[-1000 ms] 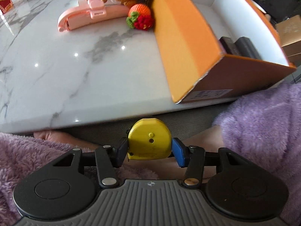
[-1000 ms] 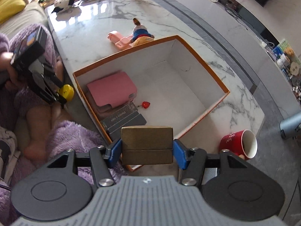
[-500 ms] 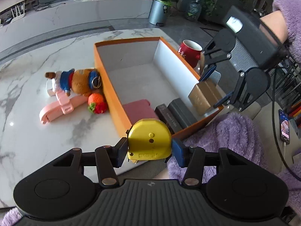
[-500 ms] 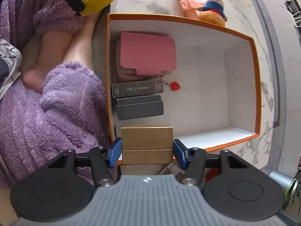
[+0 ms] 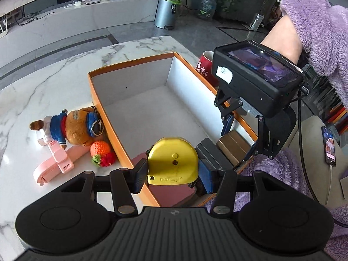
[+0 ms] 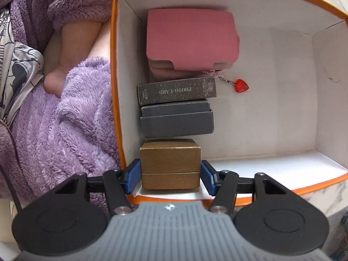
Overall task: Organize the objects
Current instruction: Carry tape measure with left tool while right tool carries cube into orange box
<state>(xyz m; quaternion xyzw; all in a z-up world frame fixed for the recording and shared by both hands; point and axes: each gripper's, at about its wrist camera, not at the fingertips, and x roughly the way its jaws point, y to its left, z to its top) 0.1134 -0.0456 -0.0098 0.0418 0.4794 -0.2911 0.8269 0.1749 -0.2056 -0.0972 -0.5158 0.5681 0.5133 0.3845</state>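
Here the right tool [image 6: 170, 175] clamps the gold box [image 6: 170, 163], long axis crosswise; the left tool [image 5: 171, 174] clamps an upright yellow tape measure [image 5: 173, 162].

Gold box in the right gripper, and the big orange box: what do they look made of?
Gold box: probably card with a brushed metallic paper wrap; fine grain, crisp edges, lid seam. Orange box: rigid paperboard, it seems; matte orange outside, white inside, thin straight walls with folded corners.
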